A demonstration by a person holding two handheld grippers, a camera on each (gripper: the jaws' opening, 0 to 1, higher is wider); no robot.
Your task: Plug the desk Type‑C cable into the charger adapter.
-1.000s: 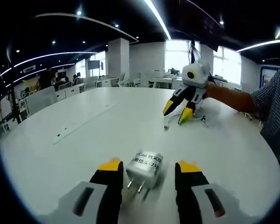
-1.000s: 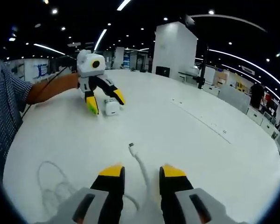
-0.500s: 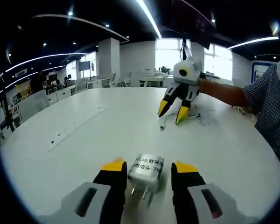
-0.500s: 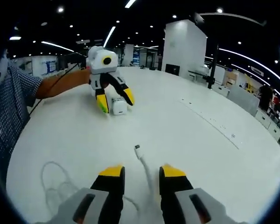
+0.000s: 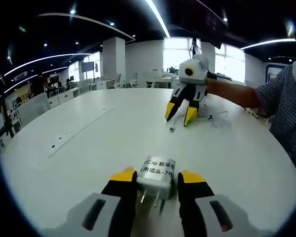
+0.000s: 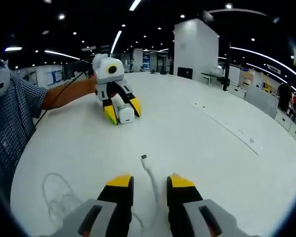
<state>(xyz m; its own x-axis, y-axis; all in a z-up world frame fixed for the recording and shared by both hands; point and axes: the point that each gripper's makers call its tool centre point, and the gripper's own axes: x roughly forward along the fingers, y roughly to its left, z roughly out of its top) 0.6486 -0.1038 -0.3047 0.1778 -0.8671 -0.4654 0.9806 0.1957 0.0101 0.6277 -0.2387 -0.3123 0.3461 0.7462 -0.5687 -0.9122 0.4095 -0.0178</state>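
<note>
In the left gripper view, the left gripper point(image 5: 157, 176) is rising from the bottom centre of the frame with its yellow-tipped jaws closing in on the charger adapter point(image 5: 157, 174). The white adapter is sitting between the two tips, both tips touching its sides, its two metal prongs pointing down toward the bottom of the frame and its printed face turned up. It is resting on the white table point(image 5: 98, 143).

In the upper right of that view the right gripper point(image 5: 181, 111) is hanging over the table with its jaws apart, and the Type-C cable point(image 5: 173, 123) is trailing between them, its plug lying just below the tips.

In the right gripper view, the right gripper point(image 6: 149, 180) is showing at the bottom centre, jaws parted with a narrow gap. The thin white cable point(image 6: 149, 174) is running up through that gap, its plug end lying free on the table just above the tips; loose loops of it are lying at the lower left. In the upper left, the left gripper point(image 6: 123, 110) is straddling the adapter point(image 6: 125, 114). A person's checked sleeve point(image 6: 12, 123) is filling the left edge.
</note>
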